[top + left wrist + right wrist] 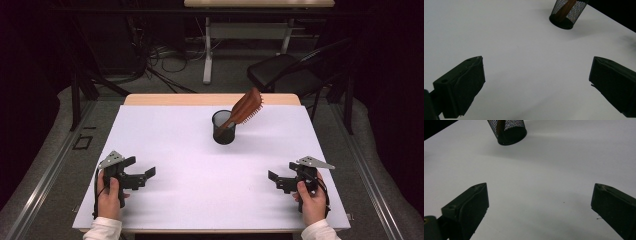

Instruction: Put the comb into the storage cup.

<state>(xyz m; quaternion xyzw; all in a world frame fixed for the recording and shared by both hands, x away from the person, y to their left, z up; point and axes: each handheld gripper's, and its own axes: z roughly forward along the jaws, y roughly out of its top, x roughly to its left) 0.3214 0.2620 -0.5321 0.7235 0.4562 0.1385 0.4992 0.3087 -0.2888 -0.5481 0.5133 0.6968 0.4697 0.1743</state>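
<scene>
A black mesh cup (223, 128) stands on the white table (175, 150), a little past its middle. A brown wooden hairbrush (246, 107) rests handle-down in the cup, its head leaning out to the right. My left gripper (141, 175) is held near the front left of the table, open with nothing between its jaws. My right gripper (278, 181) is held near the front right, open and empty too. The mesh cup (567, 13) sits far ahead in the left gripper view, and the mesh cup (509, 131) likewise in the right gripper view.
A black chair (290, 70) stands beyond the table's far right corner. Another table's white legs (207, 50) and cables lie on the floor behind. Bare white surface stretches between both grippers and the cup.
</scene>
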